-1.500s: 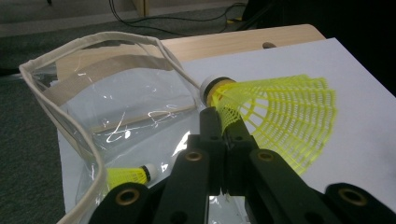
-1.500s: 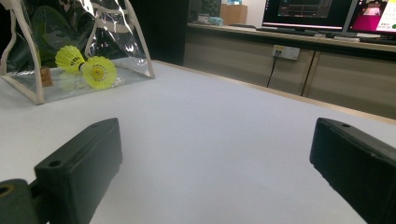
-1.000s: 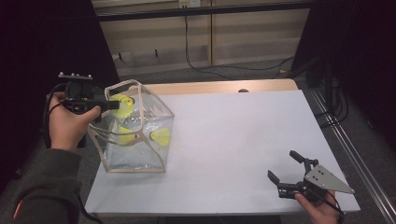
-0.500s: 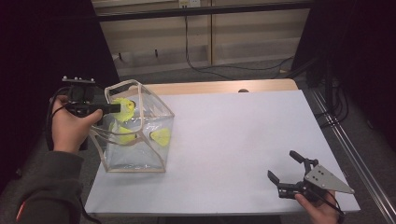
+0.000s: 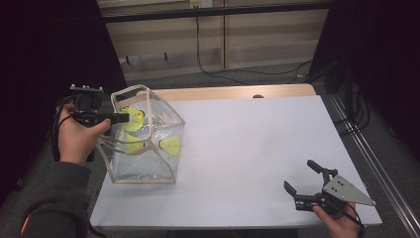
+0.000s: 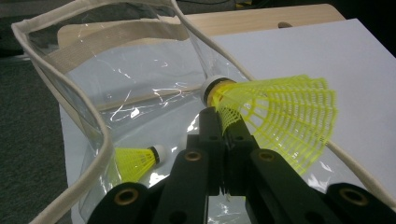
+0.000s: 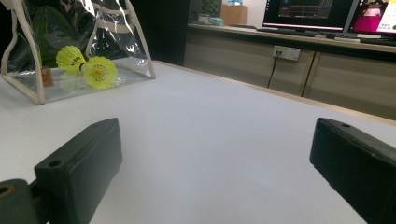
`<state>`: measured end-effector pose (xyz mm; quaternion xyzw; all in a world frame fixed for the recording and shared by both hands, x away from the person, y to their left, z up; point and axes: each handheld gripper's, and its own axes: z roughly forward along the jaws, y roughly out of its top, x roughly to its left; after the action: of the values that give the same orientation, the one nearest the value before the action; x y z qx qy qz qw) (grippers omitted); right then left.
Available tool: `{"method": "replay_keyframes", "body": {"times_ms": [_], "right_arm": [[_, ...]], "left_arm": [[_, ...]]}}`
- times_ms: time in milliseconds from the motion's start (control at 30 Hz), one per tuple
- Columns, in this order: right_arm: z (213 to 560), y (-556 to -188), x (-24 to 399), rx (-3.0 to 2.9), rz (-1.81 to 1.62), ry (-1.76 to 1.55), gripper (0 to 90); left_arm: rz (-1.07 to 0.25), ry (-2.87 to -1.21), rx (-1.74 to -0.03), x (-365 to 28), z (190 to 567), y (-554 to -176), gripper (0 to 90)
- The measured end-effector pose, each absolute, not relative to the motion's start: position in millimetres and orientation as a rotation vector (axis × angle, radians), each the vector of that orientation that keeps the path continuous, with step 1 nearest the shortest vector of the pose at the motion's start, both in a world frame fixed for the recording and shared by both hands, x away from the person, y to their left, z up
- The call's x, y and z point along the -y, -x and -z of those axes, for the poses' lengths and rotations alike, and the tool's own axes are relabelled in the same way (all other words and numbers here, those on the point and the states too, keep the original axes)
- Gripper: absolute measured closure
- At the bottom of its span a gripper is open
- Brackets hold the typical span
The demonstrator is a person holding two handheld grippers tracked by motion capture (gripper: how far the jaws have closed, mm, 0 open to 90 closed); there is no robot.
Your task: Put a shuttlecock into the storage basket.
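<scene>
- My left gripper point(image 6: 223, 135) has its jaws clamped on one yellow plastic shuttlecock point(image 6: 275, 116), over the mouth of the clear plastic bag point(image 5: 143, 168).
- Two more yellow shuttlecocks point(image 7: 99, 72) lie inside that bag.
- My right gripper point(image 5: 303, 184) sits well apart from the bag, jaws spread, empty.

Bag point(image 5: 143, 163) on table point(image 5: 247, 148) left; 2 shuttlecocks point(image 5: 171, 145) inside.

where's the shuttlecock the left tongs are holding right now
In the high view the shuttlecock sits at the table's left side, pinched in the left tongs over the open top of the clear bag.
</scene>
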<state>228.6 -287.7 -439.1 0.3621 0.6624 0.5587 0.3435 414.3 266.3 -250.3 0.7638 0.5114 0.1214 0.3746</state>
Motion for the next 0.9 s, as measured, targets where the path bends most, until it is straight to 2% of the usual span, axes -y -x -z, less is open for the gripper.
{"method": "replay_keyframes", "body": {"times_ms": [900], "right_arm": [[439.1,-228.4,287.3,-1.724,-1.450,-0.940,2.2]], "left_arm": [[-0.296,-1.968,-1.323,-268.3,265.3,-413.1,86.8]]}}
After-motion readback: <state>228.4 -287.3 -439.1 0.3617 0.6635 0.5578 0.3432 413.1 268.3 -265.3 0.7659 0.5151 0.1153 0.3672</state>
